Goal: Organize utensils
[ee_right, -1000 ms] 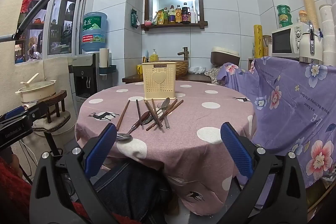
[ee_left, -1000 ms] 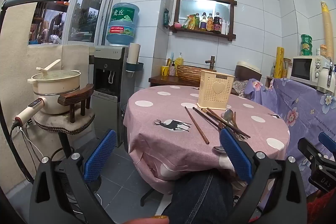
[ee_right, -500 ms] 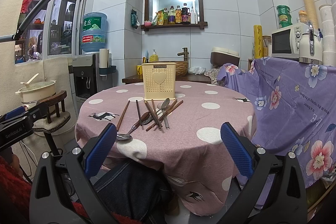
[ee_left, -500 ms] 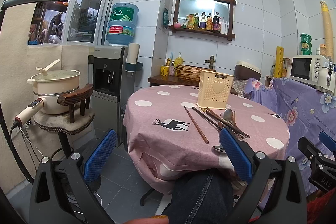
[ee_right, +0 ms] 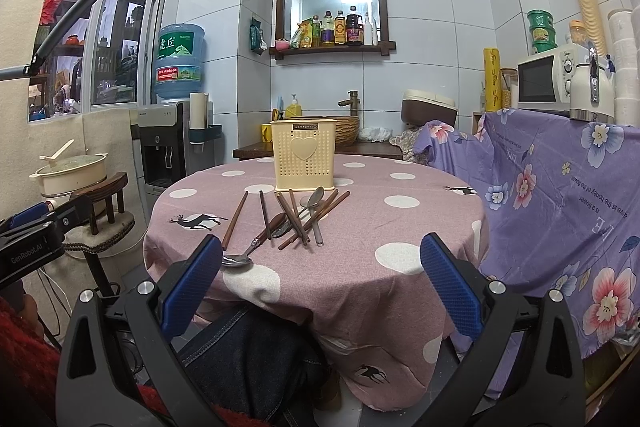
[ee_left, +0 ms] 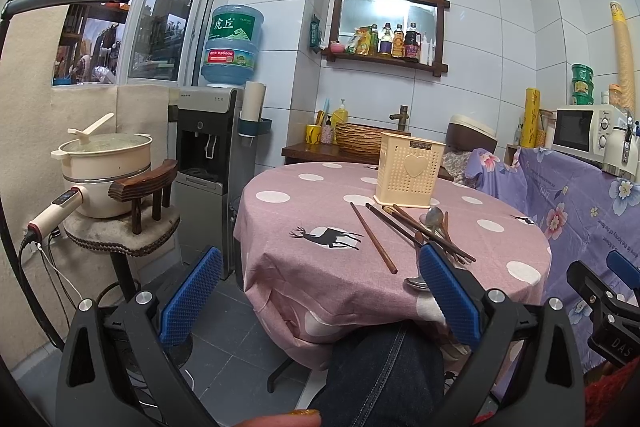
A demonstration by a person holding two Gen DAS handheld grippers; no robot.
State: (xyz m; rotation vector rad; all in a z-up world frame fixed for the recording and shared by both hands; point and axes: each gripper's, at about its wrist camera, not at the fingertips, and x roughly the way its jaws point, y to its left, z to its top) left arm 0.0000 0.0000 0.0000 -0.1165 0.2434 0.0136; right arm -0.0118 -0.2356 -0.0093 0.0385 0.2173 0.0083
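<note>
Looking along the left gripper (ee_left: 316, 297), wide open and empty: chopsticks (ee_left: 374, 237) and spoons (ee_left: 434, 218) lie on the pink table (ee_left: 312, 211), near the cream holder (ee_left: 408, 175). Light, stiff, slippery sticks; I'd pinch mid-shaft. Right gripper (ee_right: 320, 281) also spread, empty, short of the pile (ee_right: 296, 219); nearest spoon (ee_right: 240, 259) takes hold at its handle.

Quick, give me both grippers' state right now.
Left gripper: open, holding nothing, short of the pink polka-dot round table.
Right gripper: open, holding nothing.
</note>
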